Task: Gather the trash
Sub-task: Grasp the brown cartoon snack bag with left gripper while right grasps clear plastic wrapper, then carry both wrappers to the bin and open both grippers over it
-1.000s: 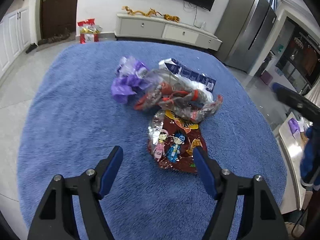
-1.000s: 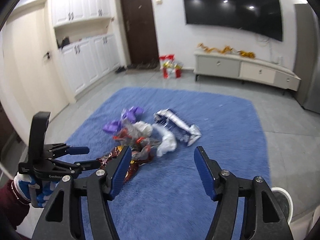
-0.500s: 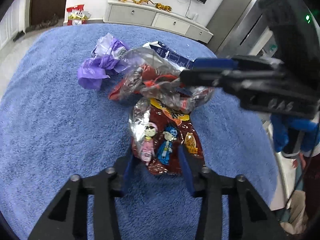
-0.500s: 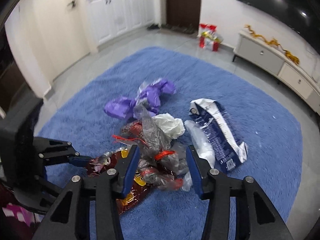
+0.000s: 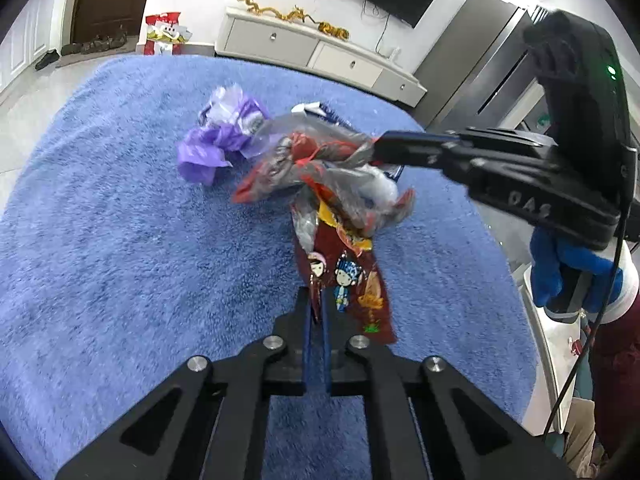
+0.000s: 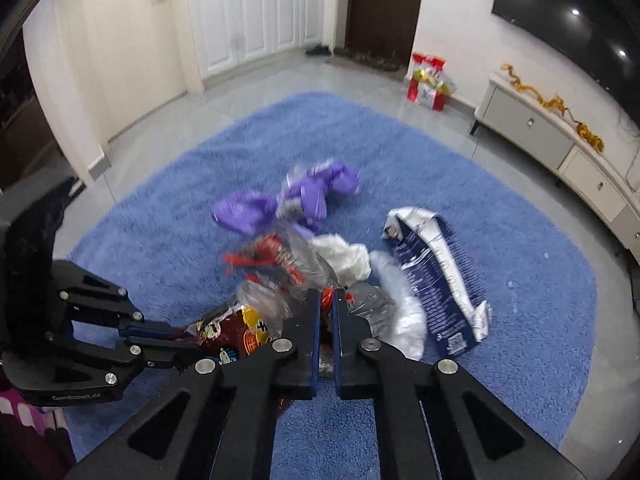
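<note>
Trash lies in a small heap near the middle of a blue rug (image 5: pixel 120 260) on the floor, and both grippers are at it. Nearest to the left wrist camera, the left gripper (image 5: pixel 316 304) has its jaws together, clamped on the lower edge of a dark red snack bag (image 5: pixel 344 264) with two cartoon figures printed on it; the bag hangs a little twisted from this edge toward the heap. In the right wrist view the same red bag (image 6: pixel 228 332) shows just left of the right gripper (image 6: pixel 327 300), whose jaws are also pressed together, on a crumpled clear plastic wrapper with red print (image 6: pixel 280 264). From the left view this wrapper (image 5: pixel 312 160) is bunched above the red bag, and the right gripper (image 5: pixel 380 148) reaches it from the right side, held by a hand in a blue glove (image 5: pixel 560 272). Just behind the wrapper in the right view is a white crumpled piece (image 6: pixel 344 256), and to its right a flattened dark blue and white carton (image 6: pixel 436 276) lies on the rug. Further back, a purple plastic bag (image 6: pixel 288 200) lies beside the heap, apart from both grippers. Beyond the rug stands a low white cabinet (image 5: pixel 320 52) against the wall, with a red gift package (image 5: pixel 164 34) on the floor near a dark door (image 6: pixel 384 4).
</note>
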{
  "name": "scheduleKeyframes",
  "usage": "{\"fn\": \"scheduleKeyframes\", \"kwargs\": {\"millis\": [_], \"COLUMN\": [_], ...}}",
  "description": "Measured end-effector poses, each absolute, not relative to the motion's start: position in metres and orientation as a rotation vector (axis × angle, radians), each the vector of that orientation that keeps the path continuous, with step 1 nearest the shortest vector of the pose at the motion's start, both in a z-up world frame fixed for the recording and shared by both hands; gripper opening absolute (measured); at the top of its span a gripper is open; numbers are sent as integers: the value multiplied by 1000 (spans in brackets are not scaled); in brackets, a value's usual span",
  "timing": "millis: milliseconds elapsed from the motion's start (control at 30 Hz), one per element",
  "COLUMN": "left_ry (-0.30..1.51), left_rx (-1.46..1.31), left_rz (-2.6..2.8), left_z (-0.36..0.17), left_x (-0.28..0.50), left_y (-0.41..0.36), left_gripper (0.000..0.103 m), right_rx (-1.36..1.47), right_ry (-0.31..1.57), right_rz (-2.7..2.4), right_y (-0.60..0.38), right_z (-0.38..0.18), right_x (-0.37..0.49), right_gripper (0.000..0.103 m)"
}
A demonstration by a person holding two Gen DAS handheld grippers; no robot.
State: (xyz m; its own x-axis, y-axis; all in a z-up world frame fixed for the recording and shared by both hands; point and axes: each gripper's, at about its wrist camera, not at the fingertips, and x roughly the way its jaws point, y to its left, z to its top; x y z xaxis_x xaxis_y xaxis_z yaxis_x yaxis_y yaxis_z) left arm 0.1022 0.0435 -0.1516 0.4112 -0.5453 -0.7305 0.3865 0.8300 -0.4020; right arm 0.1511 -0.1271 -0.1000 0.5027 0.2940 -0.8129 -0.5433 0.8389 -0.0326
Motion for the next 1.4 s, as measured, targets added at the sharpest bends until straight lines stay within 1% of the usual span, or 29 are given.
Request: {"fn": "scheduleKeyframes", "kwargs": {"millis": [367, 533, 833, 1067, 1300, 1400], "left_ry": [885, 828, 760, 767, 786, 800], "left_rx": [-176, -175, -118, -72, 14, 60], "left_rz": [-538, -496, -471, -540, -674, -736], "left_z": [-108, -81, -40, -19, -4, -2], "left_x": [56, 41, 20, 27, 34, 38], "left_y": [81, 103, 97, 51, -44, -96], "left_gripper": [1, 1, 1, 1, 1, 1], "right_rx": [-201, -159, -88, -18, 85, 127], "right_ry": [720, 662, 583, 547, 534, 540], "right_rz": [493, 469, 382, 275, 113, 34], "right_y": [-151, -175, -232, -294, -375, -411], "right_z": [-29, -13, 7, 5, -9, -20], "right_x": [95, 62, 16, -19, -55, -68], "right_gripper": [4, 4, 4, 4, 4, 4]}}
